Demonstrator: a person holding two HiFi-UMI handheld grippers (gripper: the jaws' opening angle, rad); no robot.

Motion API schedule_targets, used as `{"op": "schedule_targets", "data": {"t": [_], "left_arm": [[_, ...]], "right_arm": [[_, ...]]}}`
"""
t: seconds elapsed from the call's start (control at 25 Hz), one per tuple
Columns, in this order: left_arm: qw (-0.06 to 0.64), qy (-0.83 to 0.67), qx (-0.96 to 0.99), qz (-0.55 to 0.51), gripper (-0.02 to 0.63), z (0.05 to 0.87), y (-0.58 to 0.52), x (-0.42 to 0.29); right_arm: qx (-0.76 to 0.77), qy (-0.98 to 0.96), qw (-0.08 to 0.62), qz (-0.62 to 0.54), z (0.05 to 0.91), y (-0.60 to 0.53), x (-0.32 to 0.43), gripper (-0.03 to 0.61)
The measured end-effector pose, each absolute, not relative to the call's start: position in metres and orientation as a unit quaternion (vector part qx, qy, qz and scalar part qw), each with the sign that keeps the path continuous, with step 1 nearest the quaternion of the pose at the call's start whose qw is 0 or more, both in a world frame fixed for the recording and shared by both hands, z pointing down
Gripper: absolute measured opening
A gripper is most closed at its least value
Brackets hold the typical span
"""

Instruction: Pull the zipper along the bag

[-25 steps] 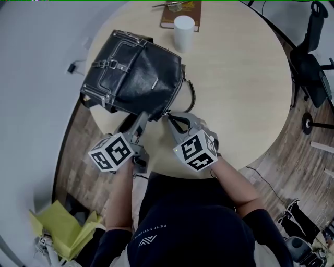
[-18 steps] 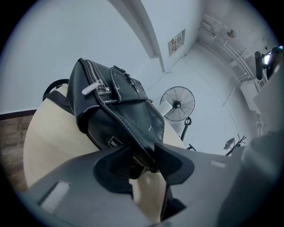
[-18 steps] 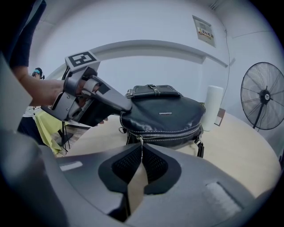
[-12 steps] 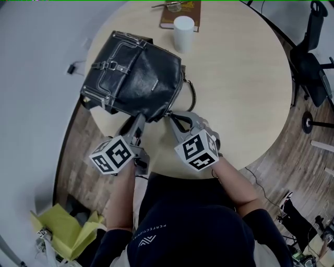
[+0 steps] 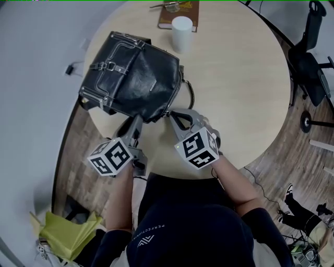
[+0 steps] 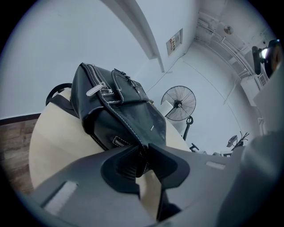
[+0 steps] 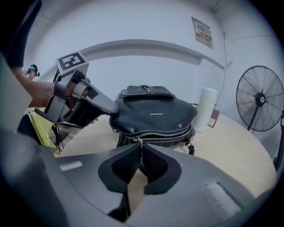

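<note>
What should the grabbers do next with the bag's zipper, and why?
Probably the right gripper, shut on the zipper pull, should start dragging it along the zipper. The left gripper has its jaws closing on a corner of the black bag, which should steady it.

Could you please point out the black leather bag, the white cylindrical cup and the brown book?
black leather bag (image 5: 133, 78): head view, front panel.
white cylindrical cup (image 5: 181, 35): head view, side wall.
brown book (image 5: 193, 14): head view, cover.

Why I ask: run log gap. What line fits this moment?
left gripper: fingers closing on bag corner | right gripper: shut on zipper pull
</note>
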State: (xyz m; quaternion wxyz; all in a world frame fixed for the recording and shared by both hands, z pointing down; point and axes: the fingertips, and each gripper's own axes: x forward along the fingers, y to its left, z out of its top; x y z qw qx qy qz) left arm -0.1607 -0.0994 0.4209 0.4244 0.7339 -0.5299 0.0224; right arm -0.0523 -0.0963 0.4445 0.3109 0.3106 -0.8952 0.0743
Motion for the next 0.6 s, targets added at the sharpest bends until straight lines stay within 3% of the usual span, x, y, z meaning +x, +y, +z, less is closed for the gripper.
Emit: {"op": "schedule_targets", "data": {"t": [0.6], "left_arm": [[0.422, -0.531, 0.734, 0.022, 0.072, 0.422, -0.098, -0.161]], "right_arm": [[0.332, -0.887, 0.314, 0.071, 0.44, -0.122, -0.034, 0.017]]}}
